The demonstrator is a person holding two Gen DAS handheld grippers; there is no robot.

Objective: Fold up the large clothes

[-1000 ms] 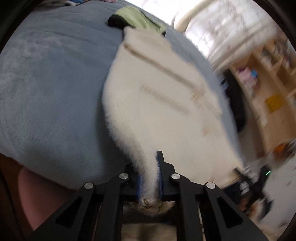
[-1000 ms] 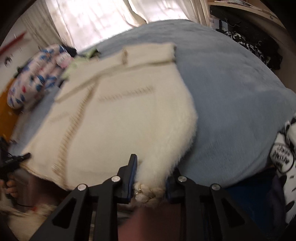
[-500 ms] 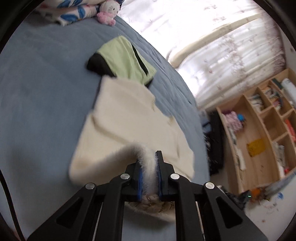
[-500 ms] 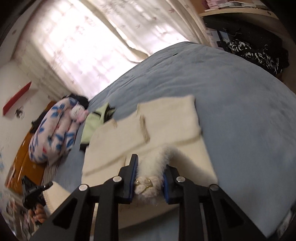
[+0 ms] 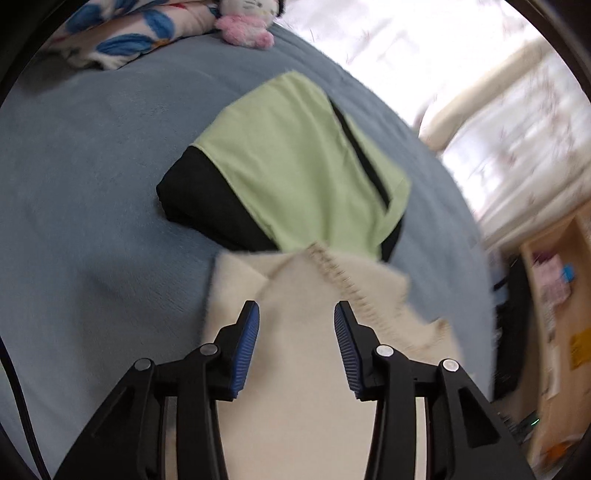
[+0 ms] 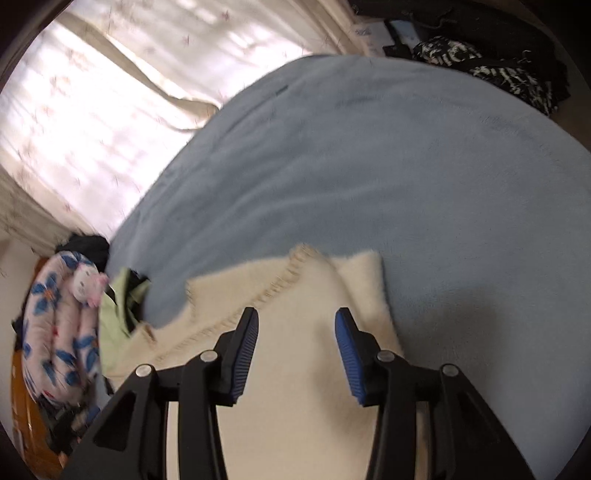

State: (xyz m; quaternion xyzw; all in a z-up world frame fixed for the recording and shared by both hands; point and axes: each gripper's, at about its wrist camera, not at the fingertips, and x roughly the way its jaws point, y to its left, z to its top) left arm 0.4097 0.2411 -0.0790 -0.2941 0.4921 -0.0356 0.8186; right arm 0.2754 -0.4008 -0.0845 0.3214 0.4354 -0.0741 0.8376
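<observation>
A fluffy cream sweater (image 5: 295, 288) lies folded over on the blue bed cover (image 5: 92, 184). My left gripper (image 5: 296, 317) is open just above the sweater, holding nothing. In the right wrist view the same cream sweater (image 6: 295, 288) lies on the blue bed cover (image 6: 369, 166), and my right gripper (image 6: 296, 325) is open over it and empty. A stitched trim edge of the sweater runs beyond both grippers.
A folded green and black garment (image 5: 295, 166) lies just beyond the sweater, also showing at the left in the right wrist view (image 6: 122, 310). A flowered pillow (image 5: 129, 33) with a pink plush toy (image 5: 243, 26) sits at the bed's far end. Curtains (image 6: 110, 92) and shelves (image 5: 554, 314) border the bed.
Both grippers carried the sweater's near edge forward over the rest of it, folding it, then opened and let it go. The sweater now lies shorter, near the green garment.
</observation>
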